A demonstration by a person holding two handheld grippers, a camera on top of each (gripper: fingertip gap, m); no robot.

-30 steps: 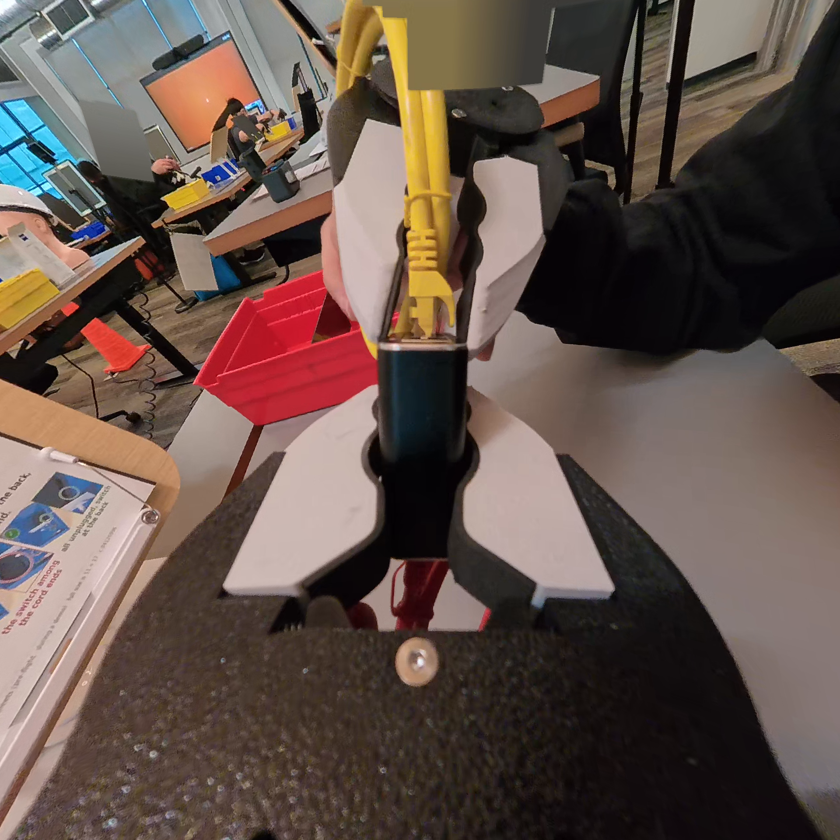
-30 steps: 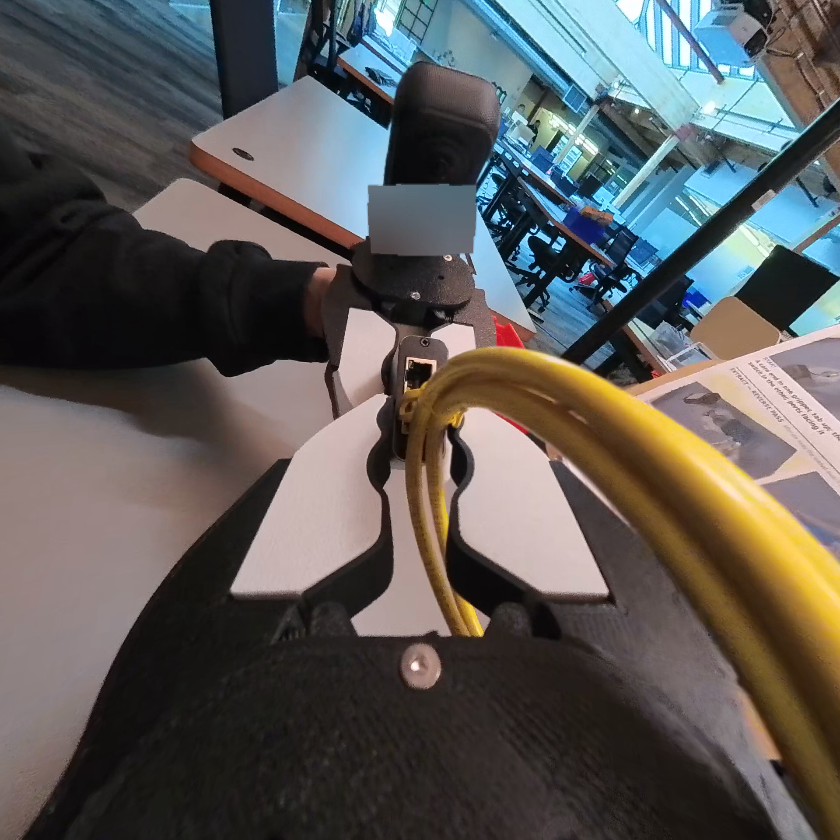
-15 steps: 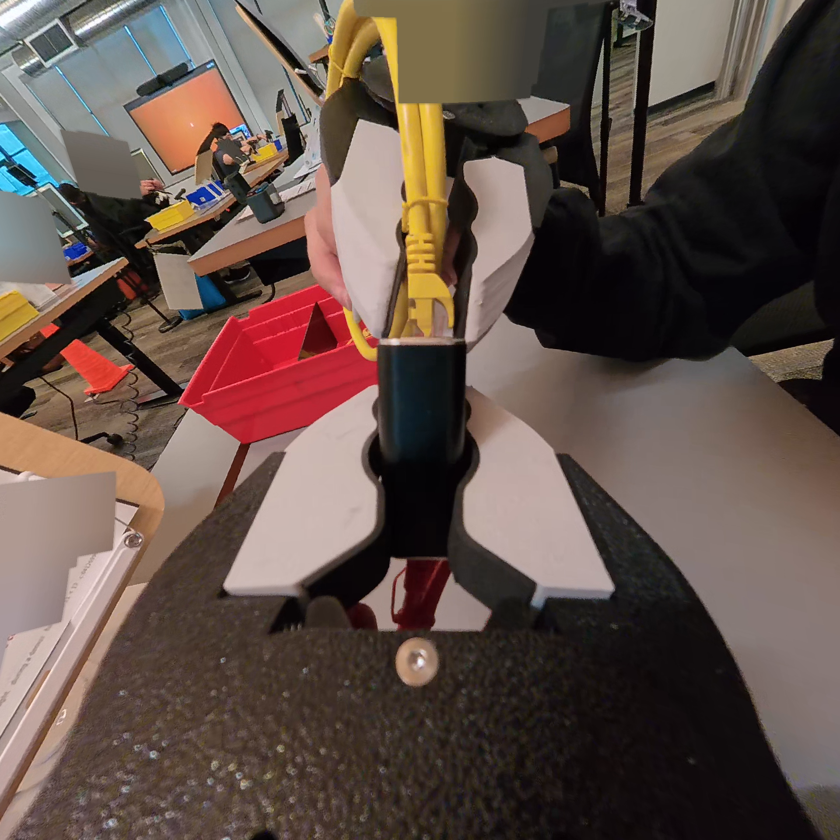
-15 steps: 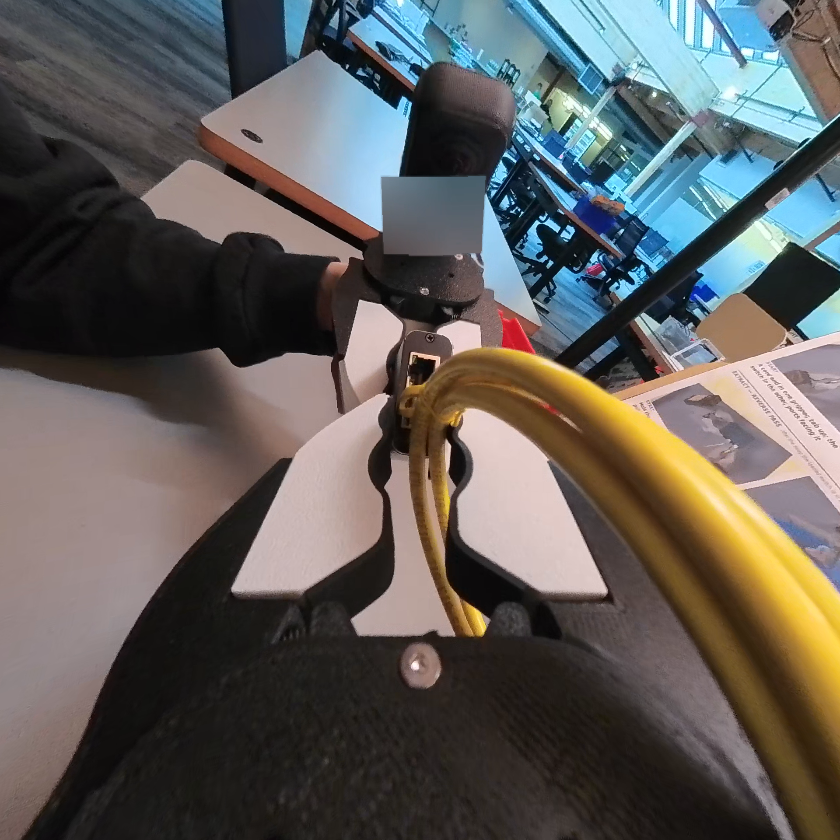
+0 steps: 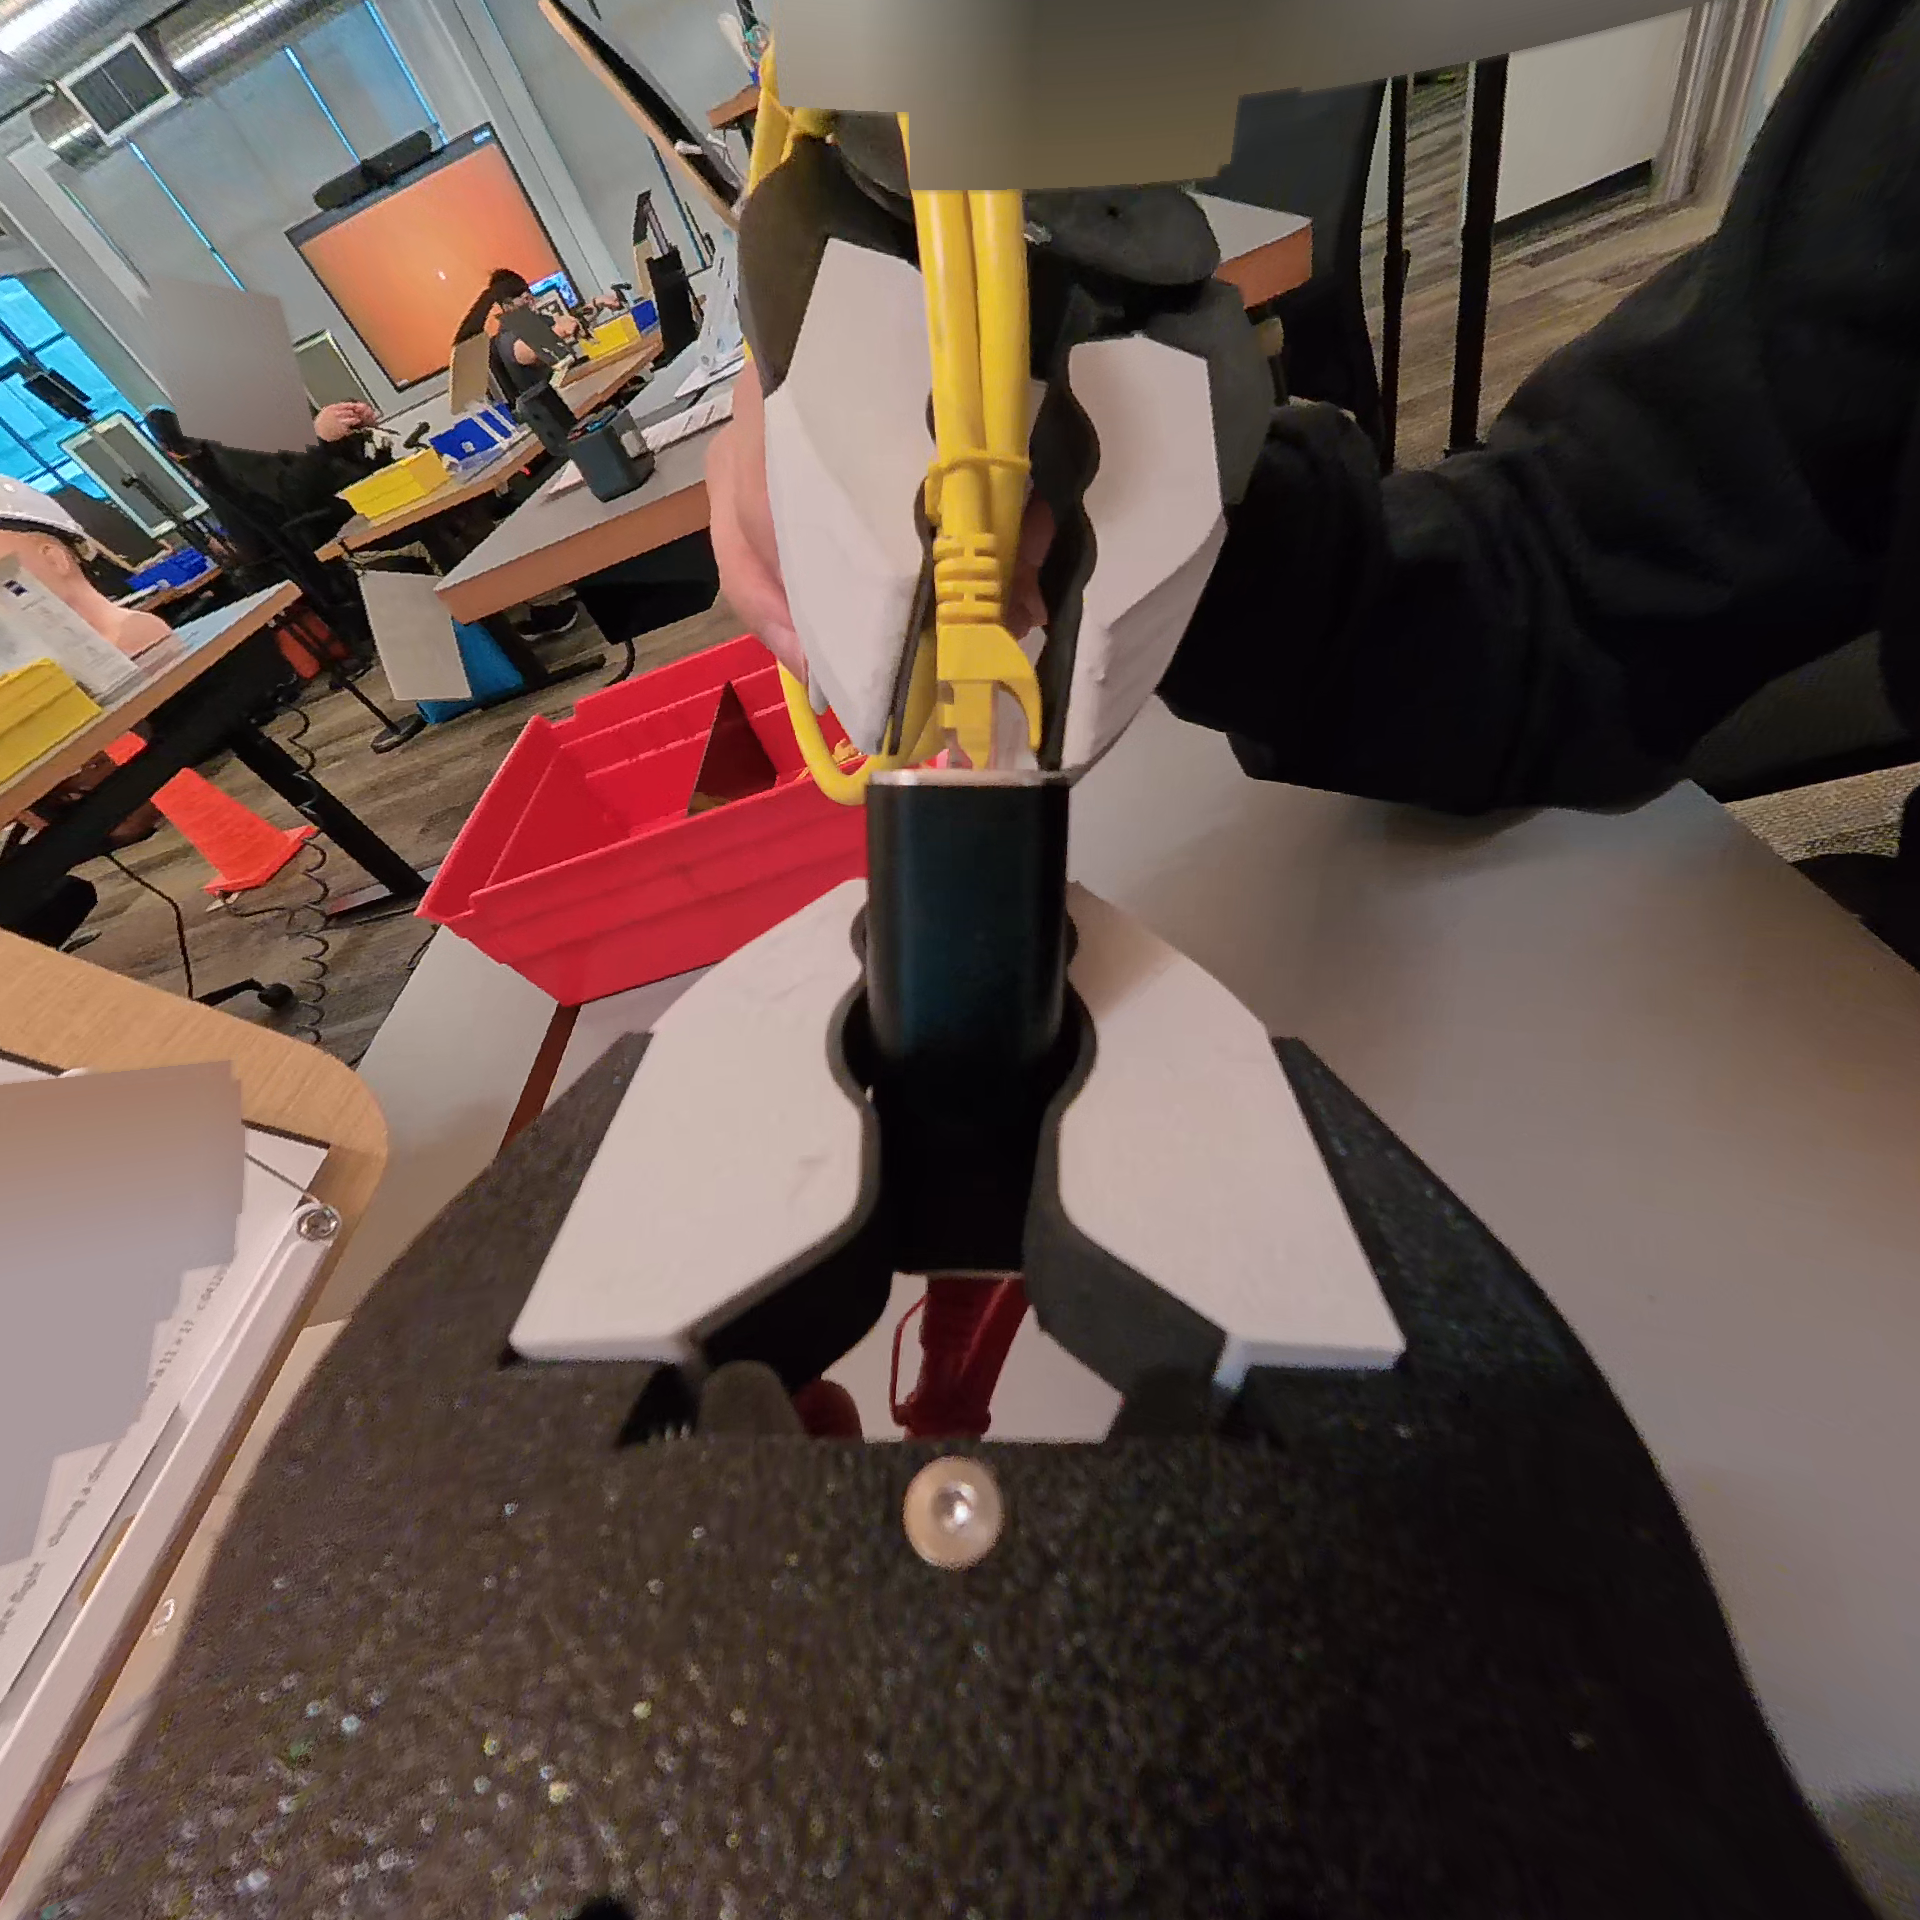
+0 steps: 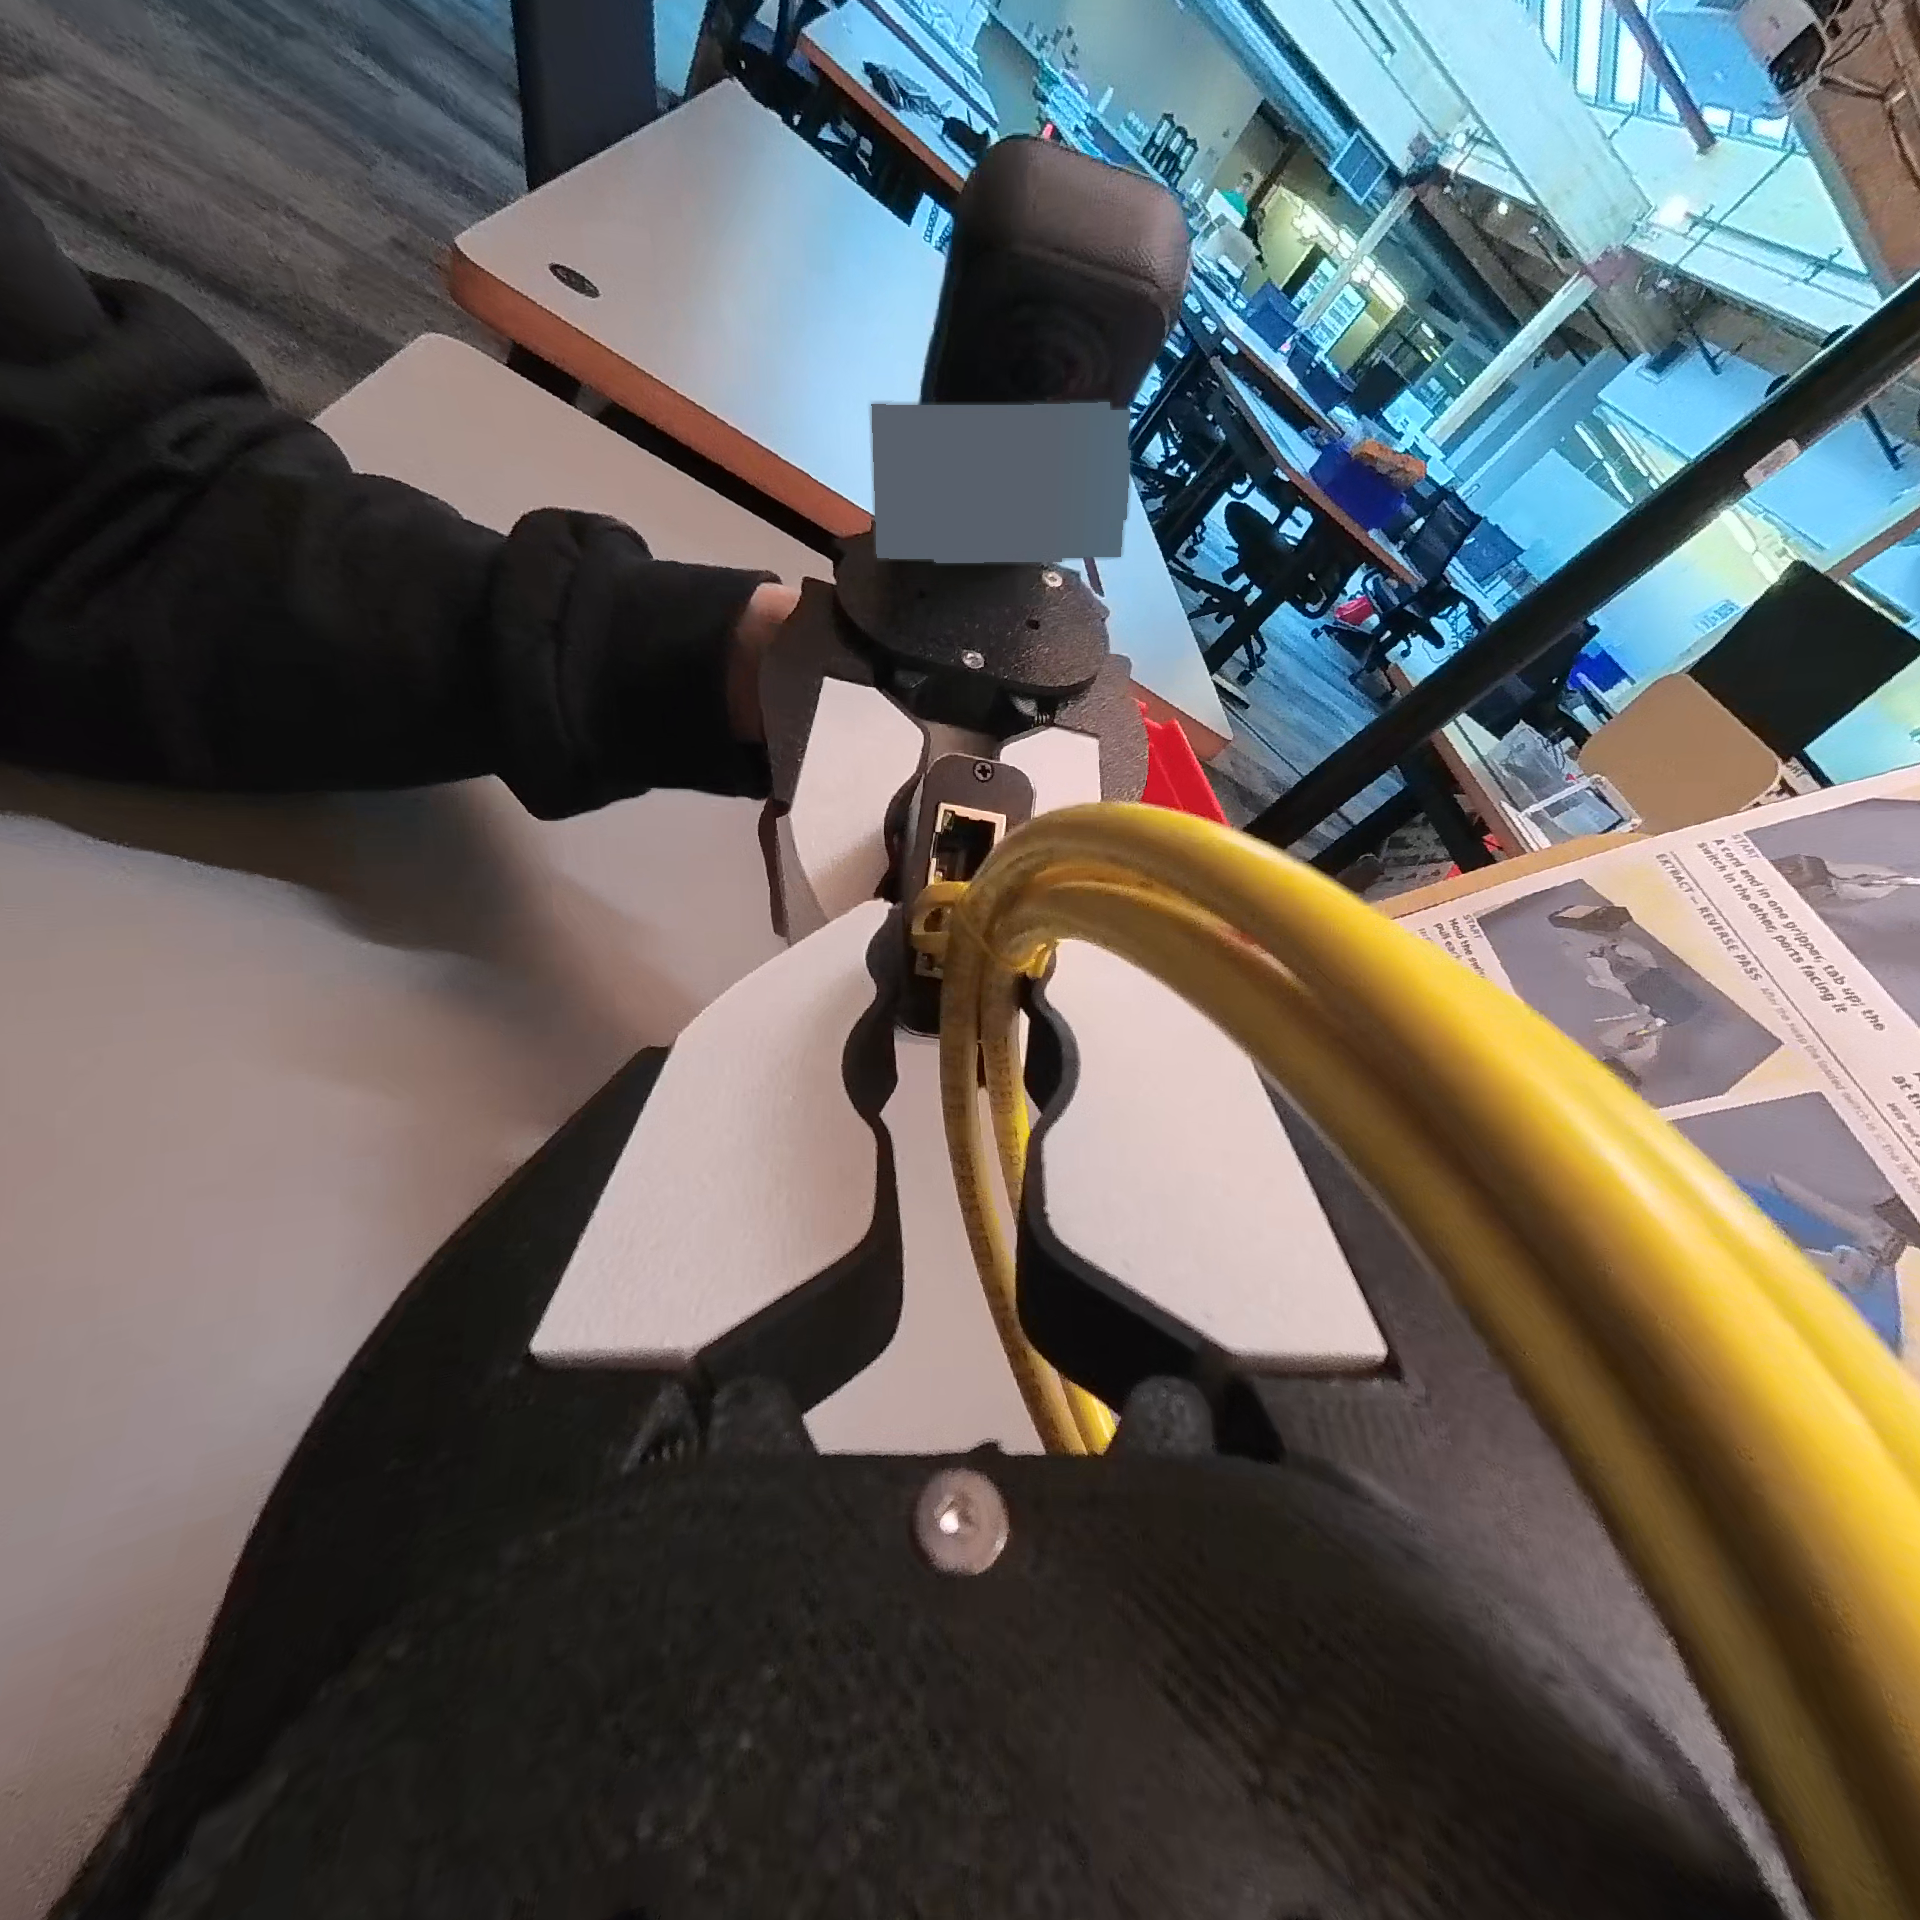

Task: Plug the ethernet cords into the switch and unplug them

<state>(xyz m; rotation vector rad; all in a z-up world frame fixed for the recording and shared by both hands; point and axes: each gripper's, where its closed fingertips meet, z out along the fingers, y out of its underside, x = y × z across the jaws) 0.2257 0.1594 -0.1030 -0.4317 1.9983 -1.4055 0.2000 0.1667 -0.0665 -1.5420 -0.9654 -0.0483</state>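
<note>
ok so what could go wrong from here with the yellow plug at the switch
1. The yellow plug sits right at the switch face and looks slightly angled; pushing could jam it.
2. The thick yellow cable loop arcs over the right tongs, hiding the ports and possibly tugging the plug sideways.
3. The left tongs grip only the switch's rear, so it might pivot.

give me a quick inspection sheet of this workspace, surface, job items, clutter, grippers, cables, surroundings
surface: grey table, mostly bare
job's things: dark switch held upright; yellow ethernet plug at its port face, seating cannot be told; upper port open
clutter: red bin at far table edge; printed instruction sheet alongside
grippers: left gripper shut on switch; right gripper shut on yellow cord
cables: bundled yellow cord loops over right gripper; red cord beneath switch
surroundings: other desks, orange screen, orange cone, people working
</note>
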